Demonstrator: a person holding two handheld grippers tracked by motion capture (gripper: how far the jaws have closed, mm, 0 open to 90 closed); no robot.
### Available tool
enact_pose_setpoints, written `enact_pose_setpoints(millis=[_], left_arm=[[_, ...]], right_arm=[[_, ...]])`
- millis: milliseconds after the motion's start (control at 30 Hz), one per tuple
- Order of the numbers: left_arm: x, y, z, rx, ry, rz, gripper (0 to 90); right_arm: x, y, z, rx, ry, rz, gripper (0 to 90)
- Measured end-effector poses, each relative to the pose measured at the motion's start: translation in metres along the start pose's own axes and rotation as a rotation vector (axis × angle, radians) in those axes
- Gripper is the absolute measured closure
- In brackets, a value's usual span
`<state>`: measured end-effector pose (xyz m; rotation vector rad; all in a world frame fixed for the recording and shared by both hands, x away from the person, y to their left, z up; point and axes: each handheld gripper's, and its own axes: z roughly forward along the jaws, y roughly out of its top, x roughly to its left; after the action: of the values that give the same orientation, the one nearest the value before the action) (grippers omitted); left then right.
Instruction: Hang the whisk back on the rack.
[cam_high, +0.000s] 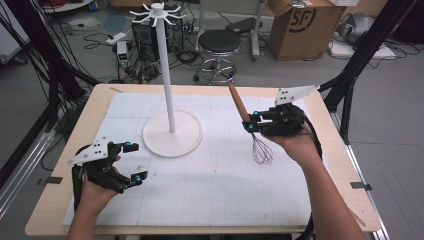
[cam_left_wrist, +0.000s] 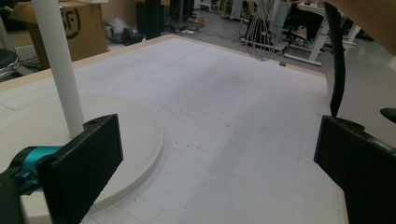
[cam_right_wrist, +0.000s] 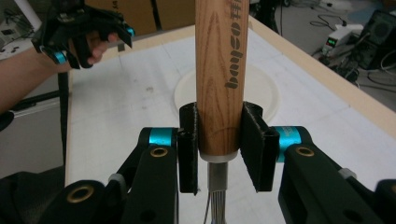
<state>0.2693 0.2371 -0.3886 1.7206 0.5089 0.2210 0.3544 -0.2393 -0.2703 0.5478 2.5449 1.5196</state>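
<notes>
Whisk (cam_high: 251, 130), a round wooden handle with dark printed lettering above a balloon of thin steel wires, hangs wires-down above the white gridded mat (cam_high: 210, 190) on the pale wood bench (cam_high: 60, 200), right of the smooth white stand (cam_high: 172, 131) with its slim pole and disc base. The right tool (cam_right_wrist: 219, 144) clamps its flat black jaws on the handle's lower end, just above the metal collar. The left tool (cam_high: 132, 162) hovers well apart at the mat's left, jaws spread wide and holding nothing.

High view looks down on the table (cam_high: 210, 200) — both tool views skim it, sharing the white stand (cam_high: 172, 134).
</notes>
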Motion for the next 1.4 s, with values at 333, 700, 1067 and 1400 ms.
enact_pose_setpoints(millis=[333,700,1067,1400], left_arm=[[0.000,0.001,0.002,0.001,-0.008,0.003,1.8],[0.001,0.001,0.001,-0.007,-0.007,-0.001,1.8],[0.001,0.001,-0.001,-0.016,-0.008,-0.002,1.8],[0.002,0.001,0.000,-0.018,-0.009,-0.002,1.8]], right_arm=[[-0.001,0.038,0.009,-0.015,0.027,-0.058,69.8],[0.000,0.080,0.018,-0.010,0.040,-0.100,69.8],[0.000,0.106,0.030,-0.010,0.040,-0.131,69.8],[-0.001,0.137,0.036,-0.005,0.019,-0.128,69.8]])
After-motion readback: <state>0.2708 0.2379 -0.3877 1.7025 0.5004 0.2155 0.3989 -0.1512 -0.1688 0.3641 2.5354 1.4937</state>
